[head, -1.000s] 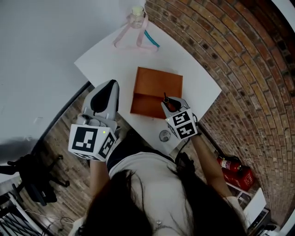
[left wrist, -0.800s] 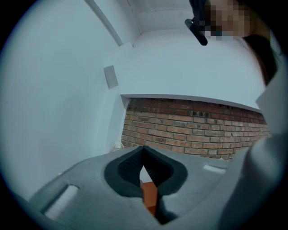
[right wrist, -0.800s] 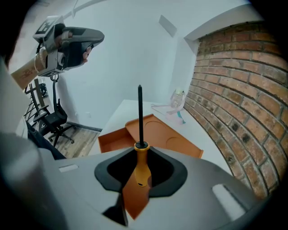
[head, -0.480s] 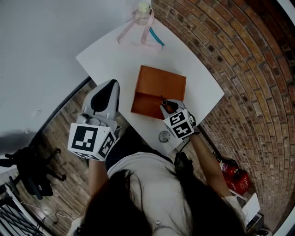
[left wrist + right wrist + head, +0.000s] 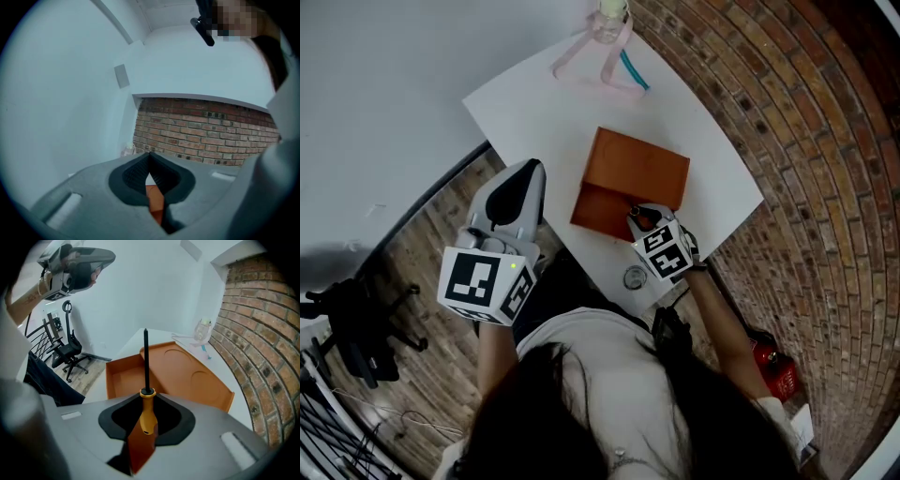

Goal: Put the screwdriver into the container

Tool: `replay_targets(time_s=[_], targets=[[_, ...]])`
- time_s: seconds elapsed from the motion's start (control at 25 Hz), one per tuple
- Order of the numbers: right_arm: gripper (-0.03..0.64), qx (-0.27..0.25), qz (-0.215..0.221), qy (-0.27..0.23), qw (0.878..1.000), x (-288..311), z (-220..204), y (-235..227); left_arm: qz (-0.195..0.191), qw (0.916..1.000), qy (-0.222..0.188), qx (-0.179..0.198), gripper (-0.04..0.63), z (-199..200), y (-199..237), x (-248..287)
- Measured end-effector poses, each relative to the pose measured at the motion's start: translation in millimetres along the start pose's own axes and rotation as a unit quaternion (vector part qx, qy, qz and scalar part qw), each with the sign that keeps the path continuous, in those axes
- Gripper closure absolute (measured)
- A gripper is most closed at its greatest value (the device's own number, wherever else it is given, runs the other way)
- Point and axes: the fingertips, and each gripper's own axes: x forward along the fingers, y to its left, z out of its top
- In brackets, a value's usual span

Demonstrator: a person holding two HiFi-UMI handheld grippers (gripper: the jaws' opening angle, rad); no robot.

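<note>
An open orange container (image 5: 633, 173) lies on the white table (image 5: 544, 103); in the right gripper view it is the orange container (image 5: 183, 373) straight ahead, with a deep compartment on its left side. My right gripper (image 5: 639, 217) is at the container's near edge, shut on the screwdriver (image 5: 147, 414) by its orange handle. The black shaft points forward over the container. My left gripper (image 5: 514, 197) hangs off the table's left edge, shut and holding nothing. In its own view the left gripper (image 5: 150, 161) shows only a sliver of orange between the pads.
A clear bottle (image 5: 612, 13) with a pink strap stands at the table's far corner, and a small round object (image 5: 635, 277) lies near the front edge. A brick wall (image 5: 806, 141) runs along the right. A black office chair (image 5: 70, 350) stands on the floor to the left.
The head view has shifted slightly. The right gripper stays at the container's near edge with the screwdriver. The left gripper has barely moved.
</note>
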Motion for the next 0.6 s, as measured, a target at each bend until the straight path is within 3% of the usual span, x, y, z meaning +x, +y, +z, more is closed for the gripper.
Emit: replay_targets(time_s=[0.6], targets=[[0.531, -0.019, 0.033, 0.029, 0.999, 24, -6, 5, 0.022, 0.9996, 0.013, -0.011, 0.595, -11, 9, -1]])
